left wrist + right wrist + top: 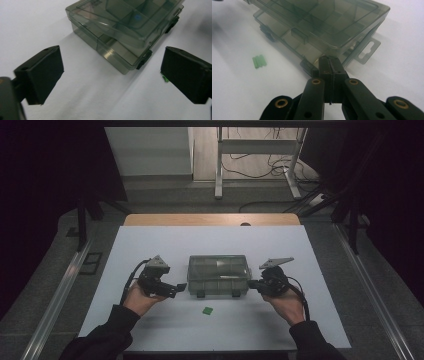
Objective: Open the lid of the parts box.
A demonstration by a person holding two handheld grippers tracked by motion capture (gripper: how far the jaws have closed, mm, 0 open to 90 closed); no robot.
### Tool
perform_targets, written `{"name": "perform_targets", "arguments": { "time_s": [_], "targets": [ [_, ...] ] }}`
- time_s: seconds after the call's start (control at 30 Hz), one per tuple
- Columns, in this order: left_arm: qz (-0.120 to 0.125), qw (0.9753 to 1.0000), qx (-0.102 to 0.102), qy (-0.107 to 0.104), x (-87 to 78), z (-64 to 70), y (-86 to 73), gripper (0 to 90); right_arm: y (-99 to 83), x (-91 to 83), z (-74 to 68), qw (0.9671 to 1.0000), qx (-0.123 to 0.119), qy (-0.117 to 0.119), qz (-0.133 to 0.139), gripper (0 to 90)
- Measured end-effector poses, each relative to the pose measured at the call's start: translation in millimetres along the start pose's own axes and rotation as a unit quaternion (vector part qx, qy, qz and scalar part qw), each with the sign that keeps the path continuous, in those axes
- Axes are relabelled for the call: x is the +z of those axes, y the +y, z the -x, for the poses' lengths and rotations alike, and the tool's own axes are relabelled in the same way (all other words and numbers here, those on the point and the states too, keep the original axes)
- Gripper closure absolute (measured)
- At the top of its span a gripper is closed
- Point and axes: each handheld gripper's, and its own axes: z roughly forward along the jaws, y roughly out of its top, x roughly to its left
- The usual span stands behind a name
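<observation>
Left gripper [176, 289] at box's left end, jaws wide, nothing between. Smoky compartment box [218, 274], lid closed, mid-table [150, 240], nearer front edge. Small green piece [207, 310] in front of box, apart from it. Right gripper [251, 283] at box's right end, jaws pressed together, empty.

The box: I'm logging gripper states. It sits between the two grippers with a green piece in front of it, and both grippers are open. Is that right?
Not quite. The box does sit between them, with the green piece in front, but only the left gripper is open, jaws wide apart. The right gripper is shut: the right gripper view shows its jaws pressed together at the box's near corner.
</observation>
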Motion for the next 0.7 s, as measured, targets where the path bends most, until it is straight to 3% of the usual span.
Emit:
{"name": "perform_targets", "arguments": {
  "time_s": [0.2, 0.47, 0.7],
  "targets": [
    [-0.006, 0.9998, 0.015, -0.008, 0.8, 5.2, 0.9, 21.4, 5.5, -3.7, 1.6, 0.9999, 0.005, 0.005, 0.008, 89.4],
    [-0.021, 0.9987, 0.027, -0.038, 6.7, 13.4, 2.4, 51.9, 13.8, -7.1, 4.3, 0.9997, 0.012, 0.013, 0.020, 89.4],
    [-0.029, 0.9980, 0.037, -0.042, 14.7, 22.5, 7.0, 73.2, 21.9, -9.4, 5.4, 0.9994, 0.013, 0.015, 0.029, 89.4]
  ]
}}
